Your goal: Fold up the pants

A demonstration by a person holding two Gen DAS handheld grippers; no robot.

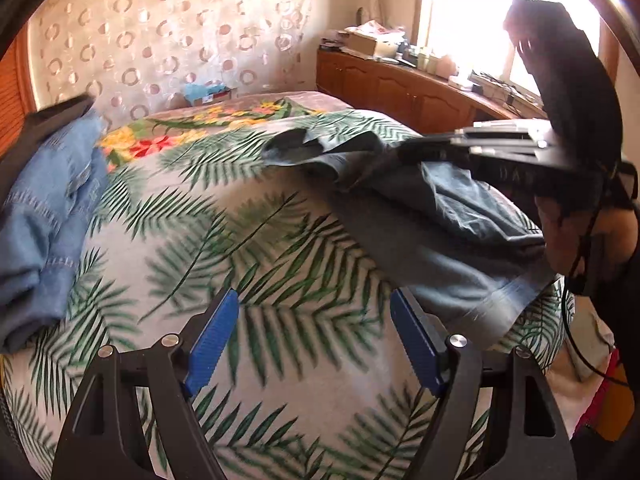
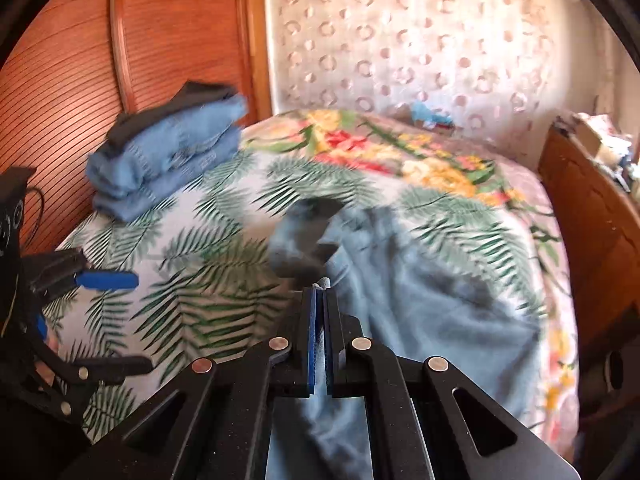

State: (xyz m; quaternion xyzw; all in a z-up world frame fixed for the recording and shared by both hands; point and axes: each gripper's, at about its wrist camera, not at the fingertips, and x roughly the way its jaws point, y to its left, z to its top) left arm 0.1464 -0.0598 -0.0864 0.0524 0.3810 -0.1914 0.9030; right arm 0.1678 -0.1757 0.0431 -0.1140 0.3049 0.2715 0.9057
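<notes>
A pair of grey-blue pants (image 1: 436, 216) lies rumpled on the right side of the palm-leaf bedspread (image 1: 248, 248); it also shows in the right wrist view (image 2: 432, 312). My right gripper (image 2: 320, 292) is shut on an edge of the pants and holds the cloth a little above the bed; it shows from the side in the left wrist view (image 1: 404, 151). My left gripper (image 1: 314, 310) is open and empty above bare bedspread, left of the pants; it also shows in the right wrist view (image 2: 116, 320).
A stack of folded light-blue jeans (image 1: 44, 216) sits at the bed's left side near the wooden headboard (image 2: 72, 64), seen too in the right wrist view (image 2: 168, 152). A wooden cabinet (image 1: 404, 88) with clutter stands beyond the bed by the window.
</notes>
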